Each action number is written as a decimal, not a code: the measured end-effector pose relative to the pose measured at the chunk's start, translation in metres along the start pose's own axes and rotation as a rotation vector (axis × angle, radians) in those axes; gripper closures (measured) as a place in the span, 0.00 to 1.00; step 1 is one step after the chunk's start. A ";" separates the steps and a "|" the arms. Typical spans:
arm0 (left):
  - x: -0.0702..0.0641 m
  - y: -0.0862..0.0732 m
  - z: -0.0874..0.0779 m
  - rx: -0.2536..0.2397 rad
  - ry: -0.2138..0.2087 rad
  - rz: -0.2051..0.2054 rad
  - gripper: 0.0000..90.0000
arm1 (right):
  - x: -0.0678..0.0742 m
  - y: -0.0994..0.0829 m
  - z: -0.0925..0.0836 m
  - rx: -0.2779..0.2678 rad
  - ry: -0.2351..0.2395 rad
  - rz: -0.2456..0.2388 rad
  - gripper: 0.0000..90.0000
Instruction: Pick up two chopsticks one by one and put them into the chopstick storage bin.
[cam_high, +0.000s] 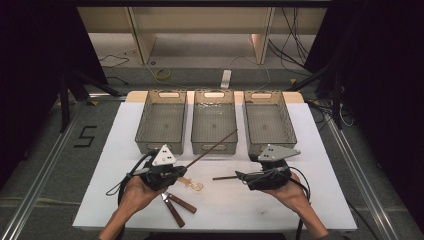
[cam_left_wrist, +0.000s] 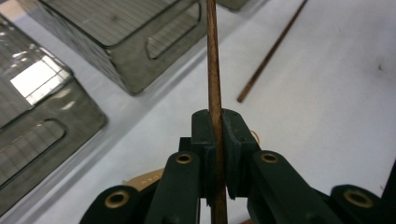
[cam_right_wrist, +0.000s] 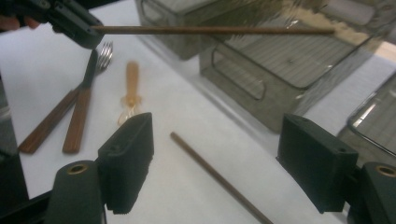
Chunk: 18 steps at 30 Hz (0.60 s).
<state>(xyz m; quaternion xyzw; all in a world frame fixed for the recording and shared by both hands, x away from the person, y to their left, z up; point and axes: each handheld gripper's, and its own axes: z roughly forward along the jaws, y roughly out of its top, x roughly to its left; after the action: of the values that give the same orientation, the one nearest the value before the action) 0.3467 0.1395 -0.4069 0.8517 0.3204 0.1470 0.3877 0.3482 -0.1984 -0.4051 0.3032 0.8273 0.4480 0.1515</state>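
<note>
My left gripper (cam_high: 181, 173) (cam_left_wrist: 215, 126) is shut on a long brown chopstick (cam_high: 215, 146) (cam_left_wrist: 214, 56). The stick slants up and away, its far end over the front of the middle grey bin (cam_high: 214, 148). In the right gripper view the same gripper (cam_right_wrist: 77, 22) holds the stick (cam_right_wrist: 210, 30) level above the table. A second chopstick (cam_high: 223, 177) (cam_left_wrist: 271, 51) (cam_right_wrist: 215, 175) lies flat on the white table. My right gripper (cam_high: 241, 176) (cam_right_wrist: 219, 137) stands open, one jaw on each side of this stick, and its pads do not touch it.
Three grey bins stand in a row at the back: left (cam_high: 157, 147), middle, right (cam_high: 261, 148). Two brown-handled utensils (cam_high: 177, 205) (cam_right_wrist: 77, 119) and a small amber fork (cam_high: 192, 184) (cam_right_wrist: 131, 88) lie near the left hand. White table (cam_high: 325, 195) ends just behind the hands.
</note>
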 end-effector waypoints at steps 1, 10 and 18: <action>0.002 0.000 -0.002 -0.007 0.010 -0.002 0.93 | -0.001 -0.001 -0.002 -0.016 0.001 0.018 0.30; 0.022 0.001 -0.010 -0.050 0.060 -0.066 0.93 | -0.002 -0.015 -0.015 -0.085 -0.002 0.094 0.27; 0.042 0.014 -0.013 -0.080 0.108 -0.108 0.93 | -0.002 -0.024 -0.025 -0.088 -0.017 0.107 0.26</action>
<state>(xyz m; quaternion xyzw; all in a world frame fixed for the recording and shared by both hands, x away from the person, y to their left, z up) 0.3775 0.1674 -0.3876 0.8080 0.3801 0.1841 0.4108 0.3283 -0.2261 -0.4115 0.3437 0.7883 0.4886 0.1475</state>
